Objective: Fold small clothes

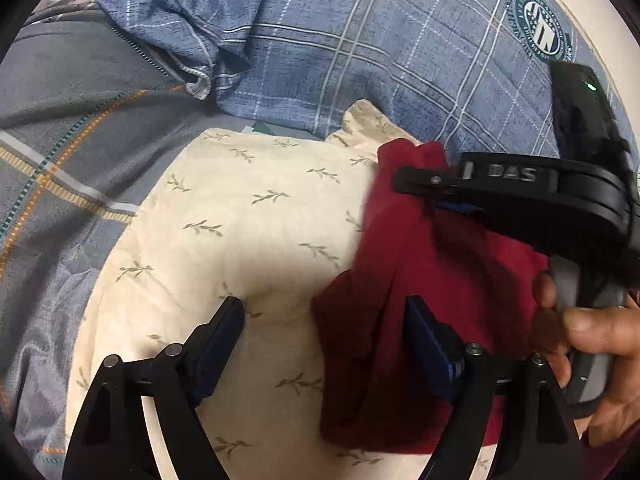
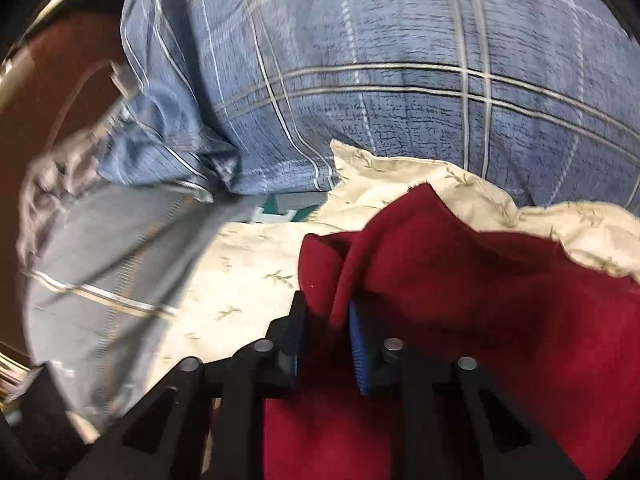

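A blue plaid quilt (image 1: pixel 360 48) fills the far side of both views, with a grey checked sheet (image 1: pixel 72 128) to the left, and in front of them lies a cream leaf-print cloth (image 1: pixel 240 232) that serves as the folding surface. On its right part sits the dark red garment (image 1: pixel 400 280), bunched and partly lifted, not flat. The right gripper (image 2: pixel 324 320) has its two blue pads drawn close on a raised fold of this red cloth, so I judge it is pinching the fabric, though the picture is blurred. The left gripper (image 1: pixel 324 320) stands with its fingers wide apart and nothing between them; its right finger lies against the near edge of the garment while its left finger is over bare cream cloth. The step in hand looks like carrying a held edge across to make a fold. To do it well, the right gripper should keep a firm pinch and lift only enough for the cloth to clear itself, and the left gripper should take the matching corner so that the edge travels straight and lands square. The garment is a soft, thick, knit-like red piece, plain in colour, with a rolled edge at its top and deep creases; what kind of garment it is I cannot tell.
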`<state>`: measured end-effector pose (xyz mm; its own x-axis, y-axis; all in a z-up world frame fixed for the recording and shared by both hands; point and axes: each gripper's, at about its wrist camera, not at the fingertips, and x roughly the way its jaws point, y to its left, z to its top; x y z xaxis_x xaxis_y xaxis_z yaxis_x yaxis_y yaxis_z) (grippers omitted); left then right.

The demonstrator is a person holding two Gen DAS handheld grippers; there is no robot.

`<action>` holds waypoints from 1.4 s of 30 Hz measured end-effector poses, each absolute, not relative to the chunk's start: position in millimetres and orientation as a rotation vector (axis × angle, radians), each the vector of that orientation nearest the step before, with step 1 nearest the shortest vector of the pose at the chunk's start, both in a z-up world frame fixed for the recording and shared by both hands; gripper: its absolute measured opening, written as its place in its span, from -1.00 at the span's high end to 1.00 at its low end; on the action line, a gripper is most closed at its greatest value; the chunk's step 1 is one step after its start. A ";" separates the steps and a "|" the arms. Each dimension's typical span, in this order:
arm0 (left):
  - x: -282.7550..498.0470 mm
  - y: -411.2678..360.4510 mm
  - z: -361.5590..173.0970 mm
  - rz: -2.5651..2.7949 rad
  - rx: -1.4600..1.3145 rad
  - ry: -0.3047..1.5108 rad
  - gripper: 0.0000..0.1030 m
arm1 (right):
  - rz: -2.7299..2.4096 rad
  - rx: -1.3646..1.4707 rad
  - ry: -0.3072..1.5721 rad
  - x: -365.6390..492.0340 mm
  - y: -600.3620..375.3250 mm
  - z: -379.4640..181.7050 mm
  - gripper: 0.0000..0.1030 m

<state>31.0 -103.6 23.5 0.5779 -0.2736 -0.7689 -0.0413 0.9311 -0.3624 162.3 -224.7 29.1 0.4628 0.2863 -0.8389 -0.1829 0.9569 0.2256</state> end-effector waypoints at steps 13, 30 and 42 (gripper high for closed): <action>31.6 -107.9 28.6 -0.304 -0.381 0.891 0.25 | 0.310 0.086 0.988 137.9 -233.9 60.4 0.69; 14.7 -123.6 49.6 -0.376 -0.262 0.795 0.44 | 0.240 -0.048 1.195 158.0 -198.7 22.8 0.10; -10.5 -149.3 58.0 -0.282 -0.118 0.729 -0.35 | 0.300 0.039 1.098 133.0 -233.2 43.0 0.60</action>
